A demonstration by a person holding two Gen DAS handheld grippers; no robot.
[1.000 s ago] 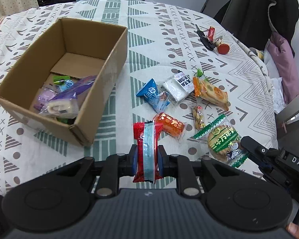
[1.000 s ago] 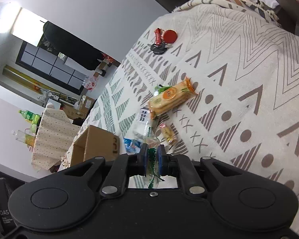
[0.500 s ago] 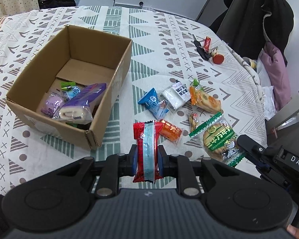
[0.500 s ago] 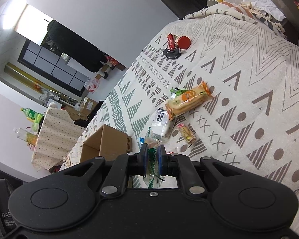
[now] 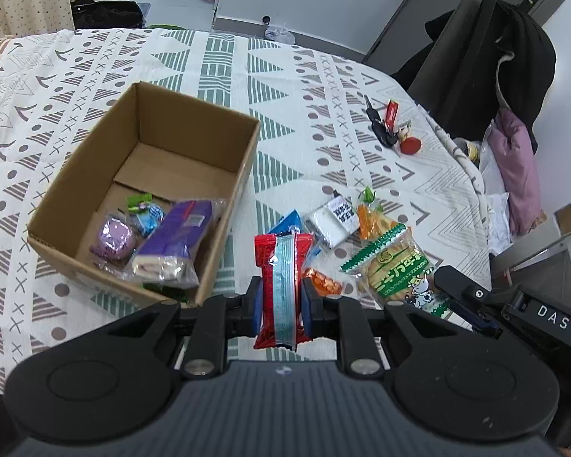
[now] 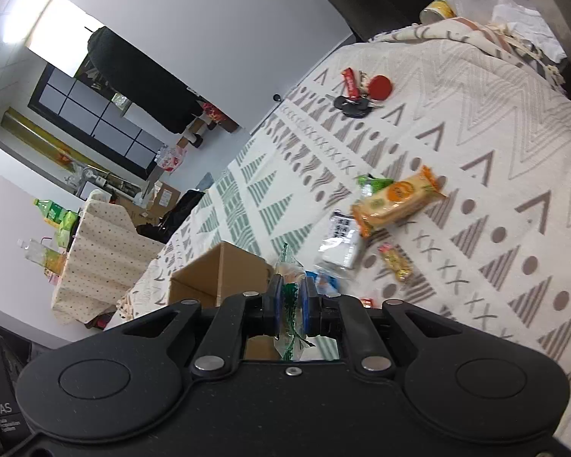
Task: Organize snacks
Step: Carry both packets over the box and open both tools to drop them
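Your left gripper (image 5: pixel 279 299) is raised above the worktop and looks down along its fingers, jaws clamped on a red packet (image 5: pixel 281 289) that stands upright between the blue pads (image 5: pixel 255 301). Your right gripper (image 6: pixel 290 302) is rolled hard to one side, so its view tilts steeply, and its jaws are pinched on a green-and-white packet (image 6: pixel 290 304). In the left wrist view, its black body (image 5: pixel 510 312) sits low on your right.
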